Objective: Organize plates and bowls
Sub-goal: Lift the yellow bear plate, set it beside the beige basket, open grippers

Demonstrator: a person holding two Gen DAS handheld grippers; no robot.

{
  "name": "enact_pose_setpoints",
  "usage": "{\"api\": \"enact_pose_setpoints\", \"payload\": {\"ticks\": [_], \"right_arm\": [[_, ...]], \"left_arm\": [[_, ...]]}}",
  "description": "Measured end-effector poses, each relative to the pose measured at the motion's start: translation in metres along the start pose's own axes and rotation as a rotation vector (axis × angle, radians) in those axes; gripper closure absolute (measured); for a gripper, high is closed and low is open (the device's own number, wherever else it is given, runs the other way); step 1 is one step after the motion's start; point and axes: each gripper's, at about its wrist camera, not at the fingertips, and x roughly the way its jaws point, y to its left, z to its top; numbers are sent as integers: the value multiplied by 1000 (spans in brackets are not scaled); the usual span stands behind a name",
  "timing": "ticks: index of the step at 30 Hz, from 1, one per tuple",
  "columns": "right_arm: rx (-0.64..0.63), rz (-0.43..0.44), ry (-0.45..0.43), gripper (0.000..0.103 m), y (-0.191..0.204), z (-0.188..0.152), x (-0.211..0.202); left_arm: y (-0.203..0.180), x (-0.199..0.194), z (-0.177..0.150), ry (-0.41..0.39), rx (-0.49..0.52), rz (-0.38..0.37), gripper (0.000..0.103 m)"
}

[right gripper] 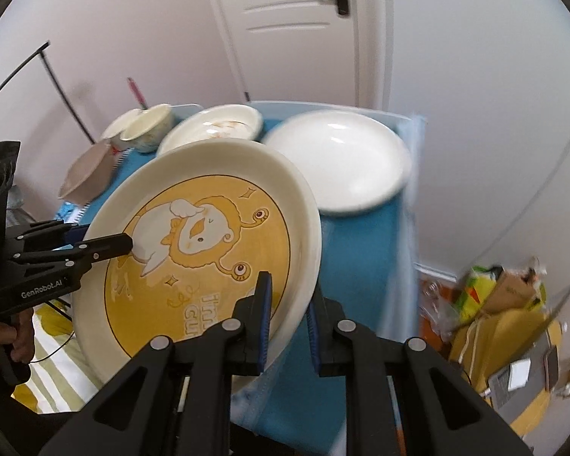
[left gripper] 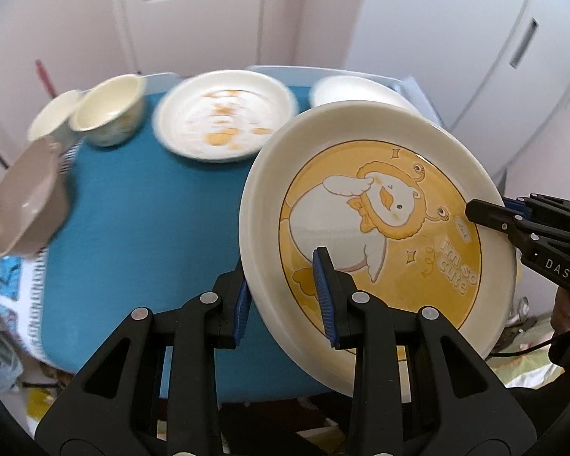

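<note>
Left wrist view: left gripper point(left gripper: 285, 300) pinches the near rim of the cartoon duck plate point(left gripper: 380, 228), one pad on the printed face, one under the rim. Plate is tilted, lifted off the blue table point(left gripper: 133, 247). Right gripper point(left gripper: 471, 211) enters from the claw's right and grips the opposite rim

Right wrist view: right gripper point(right gripper: 288, 323) clamped on the plate point(right gripper: 209, 235) edge, one finger over the yellow face, the other behind; left gripper point(right gripper: 127, 245) seen at this claw's left, on the far rim. Both claws closed on the same plate, two-handed carry

Beyond the claws, on the table: a plain white plate point(right gripper: 338, 159) ahead and to the right, a plate with orange print point(right gripper: 216, 125) straight ahead, two cream bowls point(right gripper: 148, 127) ahead-left, a taupe bowl point(right gripper: 89, 171) further left, near the table edge

Step, as judged: transport of the duck plate toward a stack; nothing stacked yet

Next move likely calls for levelling the plate, centring it over one of the plates ahead, lowering until it seats, then spreading both claws together. Risk: uneven release lets the plate slide off
</note>
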Motion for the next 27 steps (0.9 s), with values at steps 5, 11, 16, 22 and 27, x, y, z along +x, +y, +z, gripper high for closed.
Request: {"api": "enact_pose_setpoints", "payload": {"ticks": [5,11,16,22,27], "right_arm": [[-41,45,12,87,52,16,21],[-58,73,44,87,118,32,57],[-27,57,70,87,151,39,92],[14,4,87,87,171,33,127],[55,-24,90,87,172,23,137]], "left_arm": [[62,-18,-5,16,-54,43,75],[135,-19,-12,34,-78,67,75],[186,1,-16,65,-72,48,75],[216,28,-24,78,-22,4,75],[220,41,-25,83,28,-21,75]]}}
